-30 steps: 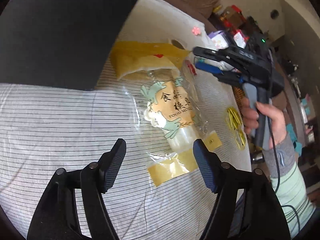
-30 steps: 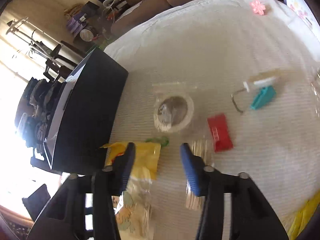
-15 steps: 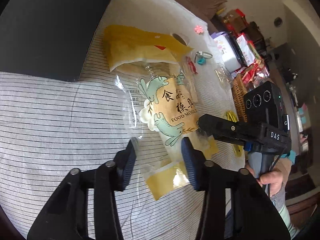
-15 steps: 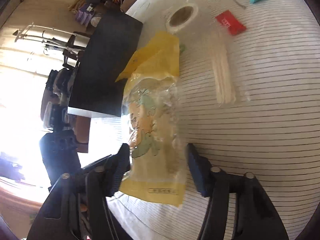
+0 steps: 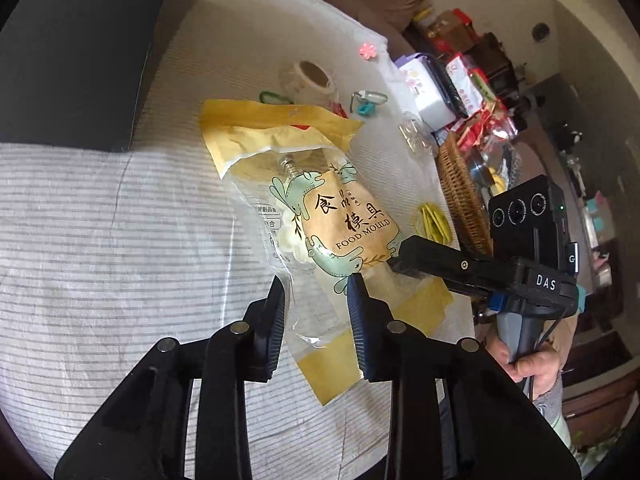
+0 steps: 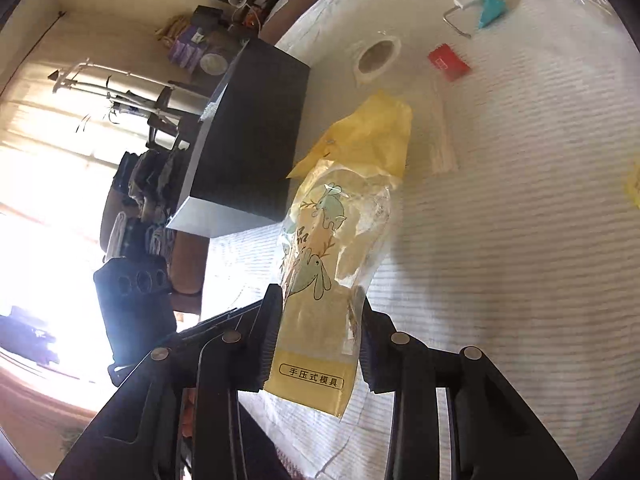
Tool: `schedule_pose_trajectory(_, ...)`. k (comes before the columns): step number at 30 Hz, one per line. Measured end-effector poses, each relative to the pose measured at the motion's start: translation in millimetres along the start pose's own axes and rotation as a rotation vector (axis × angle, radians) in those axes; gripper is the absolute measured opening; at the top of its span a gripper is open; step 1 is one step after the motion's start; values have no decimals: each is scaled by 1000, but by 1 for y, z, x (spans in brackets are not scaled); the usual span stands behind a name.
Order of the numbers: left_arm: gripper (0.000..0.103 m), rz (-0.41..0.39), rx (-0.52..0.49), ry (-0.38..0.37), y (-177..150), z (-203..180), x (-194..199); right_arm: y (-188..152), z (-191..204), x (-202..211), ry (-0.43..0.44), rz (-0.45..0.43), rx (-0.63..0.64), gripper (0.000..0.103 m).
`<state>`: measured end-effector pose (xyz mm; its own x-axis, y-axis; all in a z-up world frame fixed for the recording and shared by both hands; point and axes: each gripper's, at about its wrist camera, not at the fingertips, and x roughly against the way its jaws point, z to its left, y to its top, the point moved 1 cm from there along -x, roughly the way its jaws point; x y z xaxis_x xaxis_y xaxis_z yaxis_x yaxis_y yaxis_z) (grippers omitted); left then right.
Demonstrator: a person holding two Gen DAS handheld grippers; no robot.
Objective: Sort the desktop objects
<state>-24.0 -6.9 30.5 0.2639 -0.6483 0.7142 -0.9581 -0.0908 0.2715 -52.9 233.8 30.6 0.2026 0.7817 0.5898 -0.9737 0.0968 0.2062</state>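
A clear and yellow food-mould packet [image 5: 332, 224] lies on the striped white tablecloth [image 5: 100, 260]. My left gripper [image 5: 316, 300] is nearly closed, its fingers on either side of the packet's near end. My right gripper [image 6: 316, 320] comes in from the right and its fingers press on the same end of the packet [image 6: 332, 248]; in the left wrist view its black fingers [image 5: 416, 256] sit on the packet's edge. A black box [image 5: 76, 56] stands at the far left.
Beyond the packet lie a tape roll [image 5: 310, 76], a green loop [image 5: 274, 98], a red item [image 6: 448, 64], a teal clip [image 6: 490, 8], a bundle of sticks [image 6: 442, 140] and a pink flower [image 5: 367, 51]. A wicker basket [image 5: 460, 192] and yellow bands [image 5: 434, 220] sit at the right edge.
Both grippers have closed in on the near end of the packet. The right gripper swung from over the tape roll to the packet. The left jaws narrowed from wide open.
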Motion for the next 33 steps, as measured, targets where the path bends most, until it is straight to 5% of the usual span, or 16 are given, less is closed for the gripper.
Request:
schedule_pose_trajectory(3,53,16,72,-15,-16,16,-3,-14,-12,3,-9,10,-31,30)
schedule_pose_trajectory(7,52,29,117,-73,-31,18,-11,-30,-23,4,32,24,-81,26)
schedule_pose_trajectory(11,48,25,132,-51,-33,15,-12,-37,-19,5,0,34,-66,26)
schedule_pose_trajectory(15,47,14,31,116,-22,6,4,-33,-22,15,-176,68,-43,61)
schedule_pose_trajectory(16,50,-2,12,118,-16,5,10,-29,-23,22,-181,51,-43,63)
schedule_pose_trajectory(18,67,-20,28,102,0,8,17,-17,-29,38,-153,-15,-63,63)
schedule_pose_trajectory(23,69,-40,43,115,44,15,2,25,-38,39,-133,-129,-47,63)
schedule_pose_trajectory(29,68,-24,11,133,61,24,-29,56,-40,6,-114,-115,21,59)
schedule_pose_trajectory(33,70,-53,-8,107,65,24,-35,64,-38,-15,-83,-66,40,40)
